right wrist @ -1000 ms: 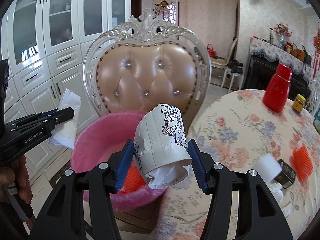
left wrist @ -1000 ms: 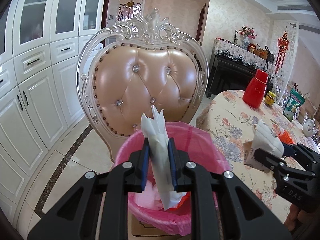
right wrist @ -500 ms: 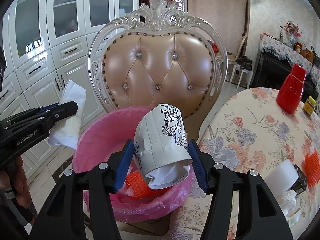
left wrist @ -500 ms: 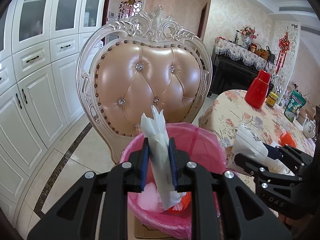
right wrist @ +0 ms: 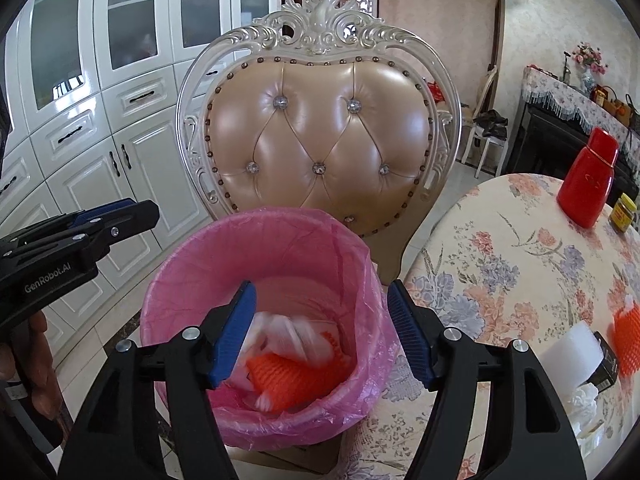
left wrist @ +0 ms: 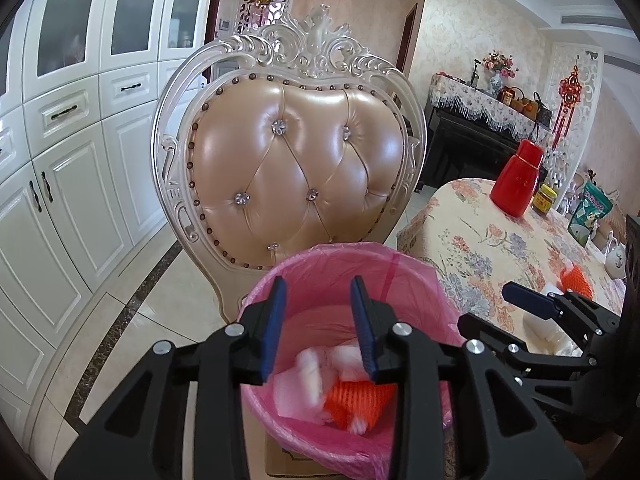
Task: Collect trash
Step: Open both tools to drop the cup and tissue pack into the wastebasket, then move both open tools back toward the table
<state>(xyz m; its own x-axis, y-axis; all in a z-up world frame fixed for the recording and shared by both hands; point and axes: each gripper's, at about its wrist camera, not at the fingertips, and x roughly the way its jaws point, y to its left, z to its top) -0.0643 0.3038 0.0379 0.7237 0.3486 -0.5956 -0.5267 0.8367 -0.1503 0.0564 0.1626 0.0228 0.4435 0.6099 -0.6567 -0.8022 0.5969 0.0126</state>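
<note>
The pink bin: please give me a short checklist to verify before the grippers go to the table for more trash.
1. Left gripper jaws opening, nothing between them: ok.
2. Right gripper jaws opening, nothing between them: ok.
3. White trash inside the pink bin: blurred, seemingly mid-fall: cannot tell if settled.
4. Bin upright, liner over rim: ok.
5. Trash left on table: orange net, white roll: not ok.
6. Path to them clear: cannot tell.
</note>
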